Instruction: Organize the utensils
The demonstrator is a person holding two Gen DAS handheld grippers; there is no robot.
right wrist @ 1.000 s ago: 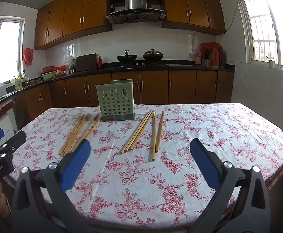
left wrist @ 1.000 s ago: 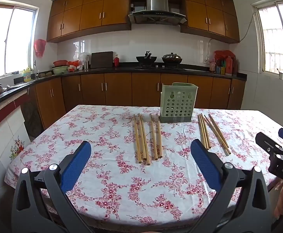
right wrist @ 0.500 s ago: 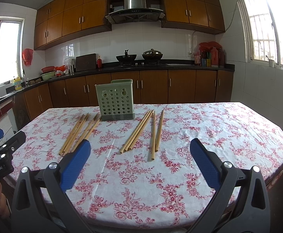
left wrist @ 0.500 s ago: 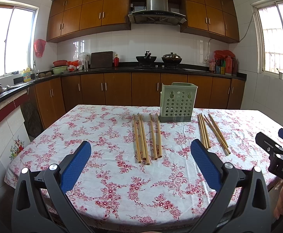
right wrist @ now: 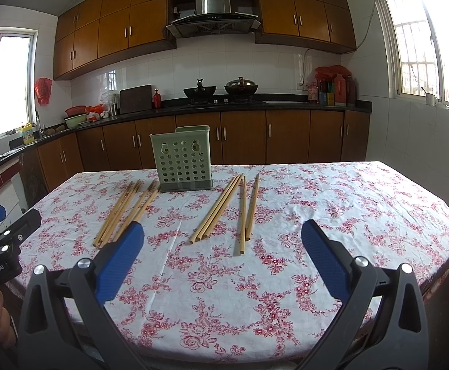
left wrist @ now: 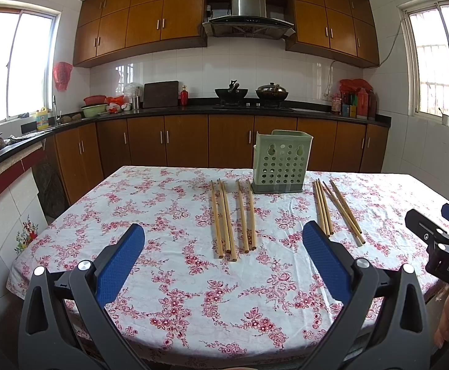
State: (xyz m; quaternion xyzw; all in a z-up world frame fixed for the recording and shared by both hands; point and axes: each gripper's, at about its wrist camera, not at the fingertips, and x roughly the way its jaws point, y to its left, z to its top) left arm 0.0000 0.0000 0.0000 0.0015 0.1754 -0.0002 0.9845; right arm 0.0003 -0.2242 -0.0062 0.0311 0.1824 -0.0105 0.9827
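Note:
A green perforated utensil holder (left wrist: 280,162) stands upright at the far middle of the table; it also shows in the right wrist view (right wrist: 182,158). Several wooden chopsticks lie in a left group (left wrist: 232,219) (right wrist: 125,209) and a right group (left wrist: 335,209) (right wrist: 227,209) flat on the cloth in front of the holder. My left gripper (left wrist: 222,259) is open and empty, above the near part of the table. My right gripper (right wrist: 221,256) is open and empty, also near the front edge. Each gripper shows at the edge of the other's view.
The table (left wrist: 162,203) carries a white cloth with red flowers. Kitchen counters and wooden cabinets (left wrist: 178,141) run behind and to the left. Windows stand at both sides. The table's front edge lies just under both grippers.
Almost nothing has changed. Both grippers stay open and nearly still; the chopsticks and holder have not moved.

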